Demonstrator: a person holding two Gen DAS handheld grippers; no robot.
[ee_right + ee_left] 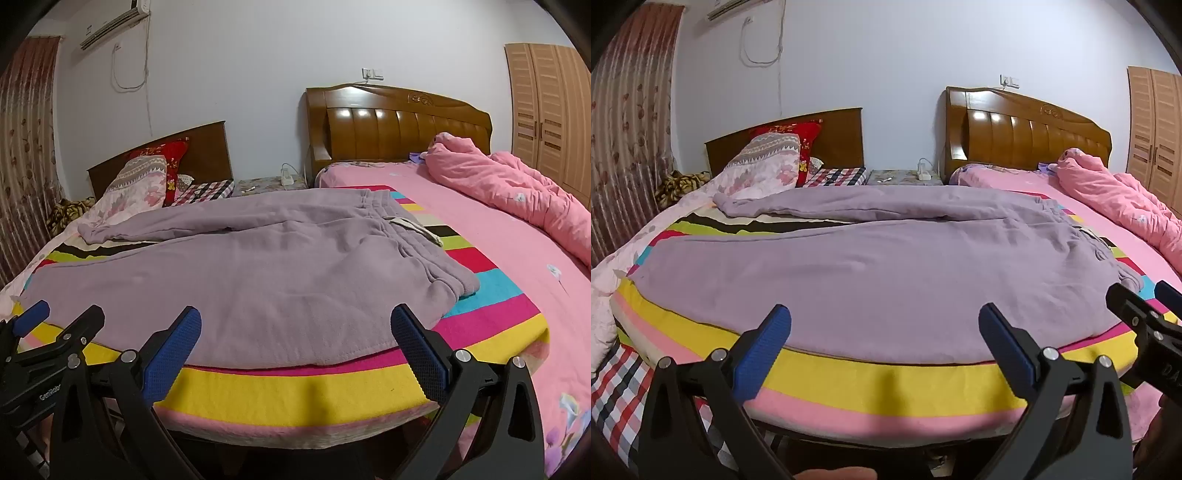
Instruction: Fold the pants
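Lilac sweatpants (871,266) (258,273) lie flat across a striped, many-coloured blanket (849,380) (295,391). Their waistband (417,236) is to the right and both legs run left, the far leg ending in a cuff (731,205) (92,232). My left gripper (884,332) hovers open over the near edge of the pants, nothing between its blue pads (764,354). My right gripper (295,332) is open too, near the hip part of the pants, and it shows at the right edge of the left wrist view (1145,299). The left gripper (62,314) appears at the left of the right wrist view.
A pink bed (480,236) with a bunched pink quilt (517,192) adjoins on the right, under a wooden headboard (1027,136). Pillows (764,166) sit at the far left. A small bedside table (905,177) stands between the headboards. A curtain (628,129) hangs left, a wardrobe (550,110) right.
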